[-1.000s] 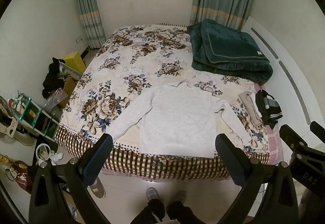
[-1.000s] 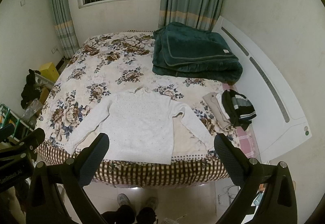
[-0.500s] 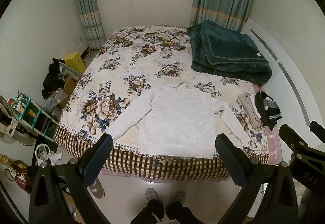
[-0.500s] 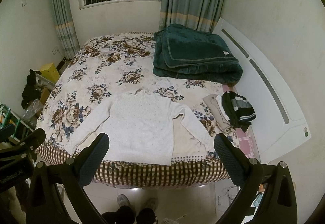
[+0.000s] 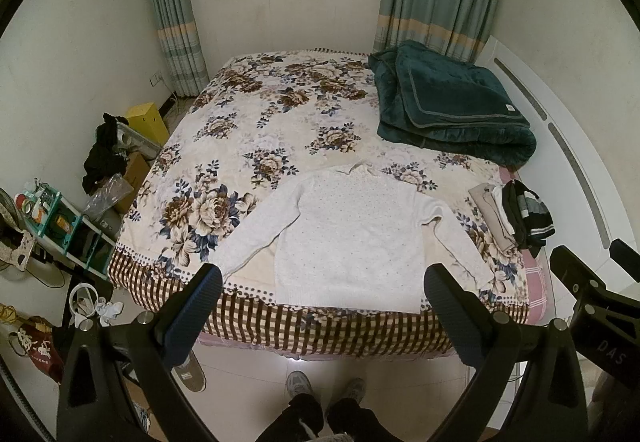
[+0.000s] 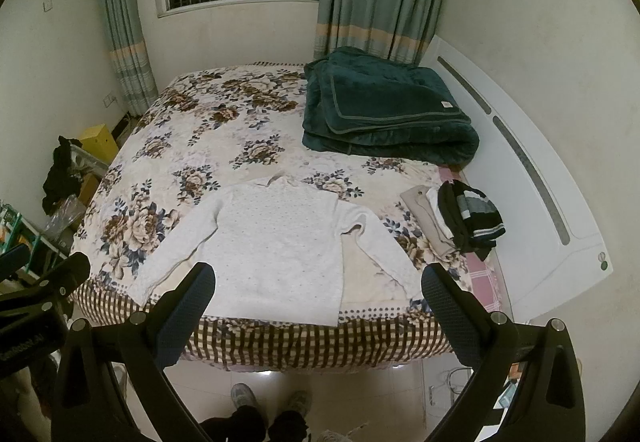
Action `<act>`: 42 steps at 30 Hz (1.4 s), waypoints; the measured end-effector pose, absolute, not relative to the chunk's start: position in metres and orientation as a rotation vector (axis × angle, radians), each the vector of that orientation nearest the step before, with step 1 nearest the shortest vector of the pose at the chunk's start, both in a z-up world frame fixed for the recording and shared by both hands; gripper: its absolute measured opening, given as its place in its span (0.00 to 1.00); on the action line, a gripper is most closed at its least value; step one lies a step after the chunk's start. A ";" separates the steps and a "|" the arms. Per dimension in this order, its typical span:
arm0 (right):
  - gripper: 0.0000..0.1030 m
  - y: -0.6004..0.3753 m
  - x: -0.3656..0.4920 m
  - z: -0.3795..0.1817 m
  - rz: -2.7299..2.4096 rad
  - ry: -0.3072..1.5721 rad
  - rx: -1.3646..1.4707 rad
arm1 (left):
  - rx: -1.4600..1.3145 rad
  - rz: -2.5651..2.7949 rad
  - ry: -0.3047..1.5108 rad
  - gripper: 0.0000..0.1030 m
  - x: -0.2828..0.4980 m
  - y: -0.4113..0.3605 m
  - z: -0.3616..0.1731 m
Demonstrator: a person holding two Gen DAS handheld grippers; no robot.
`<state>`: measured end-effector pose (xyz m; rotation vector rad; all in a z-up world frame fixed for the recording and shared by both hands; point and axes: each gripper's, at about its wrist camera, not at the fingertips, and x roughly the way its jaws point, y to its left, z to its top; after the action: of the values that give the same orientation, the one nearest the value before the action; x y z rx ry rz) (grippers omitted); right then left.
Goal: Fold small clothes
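Observation:
A white dotted sweater (image 5: 352,234) lies flat on the flowered bed (image 5: 256,129), front up, both sleeves spread out and down, hem at the near edge. It also shows in the right wrist view (image 6: 276,242). My left gripper (image 5: 322,282) is open and empty, held above the floor in front of the bed's near edge. My right gripper (image 6: 318,282) is open and empty at the same height, beside the left one. Neither touches the sweater.
A folded dark green blanket (image 5: 448,105) lies at the bed's far right. A small pile of clothes, beige and black striped (image 5: 512,213), sits at the right edge. Shelves and clutter (image 5: 60,217) stand left of the bed. My feet (image 5: 320,394) are on the tiled floor.
Both views have shifted very slightly, with the bed sitting a little lower in the frames. The sweater has not moved and both grippers stay open.

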<state>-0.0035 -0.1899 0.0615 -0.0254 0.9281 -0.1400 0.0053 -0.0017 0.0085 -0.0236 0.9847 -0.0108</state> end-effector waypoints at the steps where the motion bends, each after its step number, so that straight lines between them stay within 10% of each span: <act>1: 1.00 -0.189 -0.002 0.064 -0.139 0.931 -0.025 | -0.024 -0.010 0.985 1.00 0.007 -0.004 0.012; 16: 1.00 -0.211 0.027 0.030 -0.173 0.998 0.128 | 0.003 0.031 0.959 1.00 0.039 0.003 -0.007; 42: 0.89 -0.694 0.142 -0.596 -0.808 1.313 1.014 | 0.177 0.194 1.328 1.00 0.281 -0.156 -0.430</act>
<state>0.1420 -0.6944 -0.5956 1.0136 1.3134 -0.8079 0.2811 -0.1564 -0.4303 0.1769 1.3281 0.1939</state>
